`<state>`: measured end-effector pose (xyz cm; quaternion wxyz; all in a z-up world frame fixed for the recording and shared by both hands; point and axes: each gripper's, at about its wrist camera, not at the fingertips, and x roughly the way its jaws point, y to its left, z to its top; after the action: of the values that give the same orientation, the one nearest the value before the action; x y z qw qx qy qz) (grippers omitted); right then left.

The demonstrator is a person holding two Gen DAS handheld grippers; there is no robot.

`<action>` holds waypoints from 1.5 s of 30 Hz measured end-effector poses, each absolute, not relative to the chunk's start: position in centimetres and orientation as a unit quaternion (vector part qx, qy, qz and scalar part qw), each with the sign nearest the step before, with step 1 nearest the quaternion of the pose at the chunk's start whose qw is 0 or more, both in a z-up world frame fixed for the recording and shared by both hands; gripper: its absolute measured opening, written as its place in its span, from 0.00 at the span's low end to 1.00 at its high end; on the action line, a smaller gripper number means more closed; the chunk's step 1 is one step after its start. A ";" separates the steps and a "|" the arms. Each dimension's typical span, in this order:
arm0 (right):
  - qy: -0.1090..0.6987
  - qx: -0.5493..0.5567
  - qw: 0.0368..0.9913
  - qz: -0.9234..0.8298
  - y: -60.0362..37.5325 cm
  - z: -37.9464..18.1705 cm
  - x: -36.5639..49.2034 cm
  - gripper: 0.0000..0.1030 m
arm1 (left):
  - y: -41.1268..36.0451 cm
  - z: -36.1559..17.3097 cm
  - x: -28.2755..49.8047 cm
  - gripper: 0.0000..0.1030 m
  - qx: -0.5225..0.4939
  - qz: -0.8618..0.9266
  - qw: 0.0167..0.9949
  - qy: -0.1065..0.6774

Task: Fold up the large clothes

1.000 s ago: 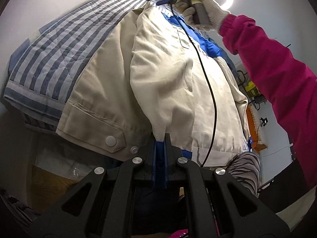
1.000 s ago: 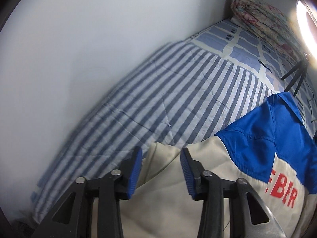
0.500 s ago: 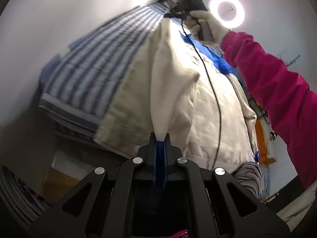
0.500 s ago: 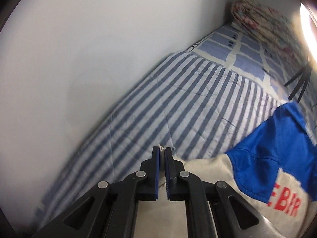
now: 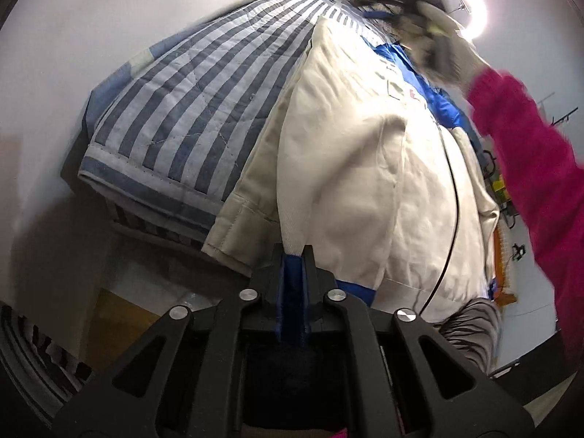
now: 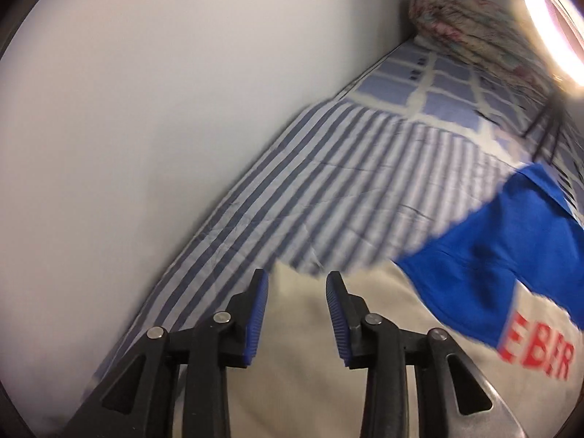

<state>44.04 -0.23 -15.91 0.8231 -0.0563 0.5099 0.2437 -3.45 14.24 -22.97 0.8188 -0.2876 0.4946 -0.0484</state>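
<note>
A big cream jacket lies on a bed, on top of a striped quilt. The jacket reaches to the near edge of the bed. Its cloth looks thick and a bit stiff, with a stitched band along the bottom hem. Near the top it turns bright blue, and red letters sit on the cream part just under the blue. One long strip of the jacket is folded over the middle and makes a soft, puffy ridge.

The left gripper has black arms and blue ridged pads. Its jaws have just been opening a little, but they are nearly together and a corner of the cream cloth is pinched between them.

The right gripper has just been opening too. Its jaws stand apart over the cream cloth, and nothing is pinched between them. In the left wrist view it is blurry, in a hand with a white knit glove and a pink fuzzy sleeve.

The quilt has blue and white stripes and thin stitch lines. Farther up the bed is a blue checked sheet and what may be a rolled flowery blanket. A thin black cable runs across the jacket.
</note>
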 end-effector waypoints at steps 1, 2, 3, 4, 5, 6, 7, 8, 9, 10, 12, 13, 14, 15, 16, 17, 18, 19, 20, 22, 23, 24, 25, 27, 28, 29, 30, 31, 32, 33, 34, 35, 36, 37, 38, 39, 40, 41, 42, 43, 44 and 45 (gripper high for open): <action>0.511 -0.047 0.821 0.252 -1.6 -15.1 43.1 0.38 | 14.4 -22.7 -3.6 0.18 -0.289 -0.048 0.820 0.491; 0.510 -0.041 0.819 0.260 -3.1 -14.2 41.5 0.39 | 14.7 -22.4 -3.6 0.22 -0.289 -0.048 0.823 0.486; 0.509 -0.038 0.817 0.267 -4.5 -13.4 39.7 0.41 | 14.9 -22.0 -3.9 0.23 -0.288 -0.046 0.827 0.481; 0.510 -0.036 0.815 0.273 -5.7 -13.0 38.1 0.43 | 15.2 -21.6 -4.2 0.23 -0.291 -0.044 0.829 0.475; 0.512 -0.028 0.812 0.280 -7.1 -12.6 35.9 0.43 | 15.5 -21.3 -4.4 0.23 -0.297 -0.044 0.830 0.471; 0.519 -0.016 0.805 0.287 -8.5 -12.6 33.8 0.43 | 15.7 -21.1 -4.5 0.23 -0.300 -0.043 0.830 0.468; 0.525 -0.004 0.800 0.291 -9.5 -12.8 32.2 0.45 | 16.1 -20.8 -4.7 0.23 -0.304 -0.041 0.832 0.463; 0.538 0.013 0.789 0.297 -10.7 -13.4 29.7 0.45 | 16.3 -20.6 -4.9 0.23 -0.305 -0.042 0.833 0.460; 0.551 0.025 0.778 0.302 -11.5 -14.3 27.4 0.45 | 16.6 -20.4 -4.9 0.23 -0.306 -0.041 0.834 0.457; 0.561 0.031 0.769 0.305 -11.9 -15.1 25.5 0.45 | 16.9 -20.3 -5.0 0.23 -0.308 -0.042 0.835 0.453; 0.583 0.047 0.746 0.318 -12.3 -17.2 21.3 0.46 | 17.0 -20.2 -4.9 0.23 -0.308 -0.043 0.836 0.452; 0.591 0.055 0.738 0.322 -12.2 -18.2 19.7 0.51 | 17.1 -20.2 -4.8 0.23 -0.308 -0.042 0.835 0.453; 0.600 0.064 0.727 0.328 -12.0 -19.4 18.1 0.54 | 17.0 -20.2 -4.8 0.23 -0.308 -0.043 0.835 0.454; 0.607 0.070 0.718 0.333 -11.6 -20.5 16.7 0.60 | 17.0 -20.2 -4.7 0.23 -0.306 -0.044 0.835 0.455; 0.611 0.073 0.714 0.335 -11.5 -21.3 15.8 0.60 | 17.0 -20.2 -4.5 0.23 -0.304 -0.045 0.835 0.455; 0.617 0.072 0.708 0.335 -11.0 -22.3 14.8 0.60 | 17.0 -20.3 -4.3 0.23 -0.305 -0.045 0.835 0.456; 0.623 0.071 0.704 0.333 -10.5 -23.3 14.0 0.57 | 17.2 -20.3 -4.3 0.23 -0.307 -0.044 0.834 0.455; 0.629 0.071 0.700 0.332 -10.0 -24.3 13.3 0.47 | 17.3 -20.3 -4.2 0.23 -0.309 -0.045 0.834 0.455; 0.633 0.074 0.694 0.336 -9.6 -24.9 13.0 0.36 | 17.4 -20.5 -4.1 0.23 -0.311 -0.044 0.833 0.456; 0.637 0.076 0.688 0.340 -8.8 -25.5 12.5 0.11 | 17.8 -20.9 -3.6 0.25 -0.325 -0.042 0.827 0.457; 0.632 0.075 0.693 0.339 -8.5 -25.2 12.3 0.08 | 18.0 -21.1 -3.3 0.29 -0.329 -0.044 0.825 0.458; 0.623 0.069 0.701 0.340 -8.2 -24.7 12.2 0.06 | 18.2 -21.4 -3.0 0.32 -0.334 -0.044 0.821 0.460; 0.617 0.056 0.709 0.338 -7.8 -24.3 12.0 0.06 | 18.4 -21.6 -2.7 0.37 -0.344 -0.046 0.817 0.461; 0.621 0.006 0.712 0.329 -6.7 -24.2 11.3 0.10 | 18.8 -22.2 -1.8 0.47 -0.356 -0.053 0.809 0.465; 0.623 -0.014 0.712 0.324 -6.4 -24.1 10.8 0.14 | 19.0 -22.6 -1.4 0.48 -0.360 -0.047 0.806 0.468; 0.623 -0.024 0.713 0.320 -6.2 -23.9 10.6 0.18 | 19.1 -23.0 -1.0 0.48 -0.361 -0.041 0.805 0.469; 0.617 -0.020 0.719 0.320 -6.5 -23.2 10.3 0.25 | 19.3 -23.4 -0.7 0.48 -0.364 -0.037 0.802 0.472; 0.608 -0.014 0.726 0.320 -6.9 -22.5 10.2 0.27 | 19.5 -23.7 -0.4 0.48 -0.373 -0.035 0.798 0.473; 0.600 -0.010 0.733 0.321 -7.2 -21.8 10.0 0.28 | 19.7 -24.2 -0.2 0.48 -0.384 -0.040 0.792 0.473; 0.588 -0.005 0.740 0.325 -7.6 -20.9 9.6 0.28 | 19.7 -24.5 -0.1 0.48 -0.390 -0.042 0.788 0.475; 0.580 0.000 0.745 0.328 -7.9 -20.4 9.3 0.28 | 19.9 -25.1 0.1 0.48 -0.399 -0.042 0.781 0.478; 0.572 0.008 0.750 0.332 -8.2 -19.9 9.0 0.28 | 20.0 -25.5 0.3 0.48 -0.406 -0.041 0.776 0.481; 0.567 0.013 0.754 0.331 -8.5 -19.6 8.7 0.29 | 20.1 -25.8 0.4 0.48 -0.412 -0.041 0.772 0.483; 0.563 0.013 0.759 0.327 -8.6 -19.4 8.7 0.29 | 20.1 -26.0 0.5 0.48 -0.419 -0.044 0.768 0.483; 0.559 0.014 0.763 0.325 -9.0 -19.1 8.9 0.30 | 20.1 -26.1 0.5 0.48 -0.422 -0.048 0.766 0.483; 0.555 0.015 0.768 0.319 -9.0 -19.0 9.0 0.30 | 20.0 -26.1 0.4 0.48 -0.421 -0.050 0.765 0.485; 0.554 0.019 0.769 0.318 -9.3 -19.1 9.0 0.30 | 19.9 -26.1 0.4 0.48 -0.417 -0.053 0.766 0.486; 0.554 0.026 0.768 0.320 -9.3 -19.0 9.2 0.30 | 19.7 -26.1 0.4 0.48 -0.411 -0.054 0.769 0.486; 0.555 0.033 0.765 0.323 -9.1 -19.2 9.4 0.30 | 19.6 -25.9 0.4 0.48 -0.404 -0.053 0.773 0.486; 0.556 0.034 0.765 0.323 -8.7 -19.2 9.8 0.30 | 19.5 -25.8 0.3 0.43 -0.398 -0.051 0.777 0.485; 0.554 0.028 0.767 0.322 -8.3 -19.2 10.1 0.30 | 19.4 -25.6 0.3 0.34 -0.392 -0.049 0.781 0.484; 0.553 0.020 0.769 0.321 -7.7 -19.6 10.3 0.30 | 19.2 -25.5 0.2 0.30 -0.386 -0.049 0.784 0.483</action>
<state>10.28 -7.69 -19.63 0.7686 0.0198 0.5533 0.3206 0.24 19.17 -25.49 0.7841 -0.3861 0.4835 -0.0490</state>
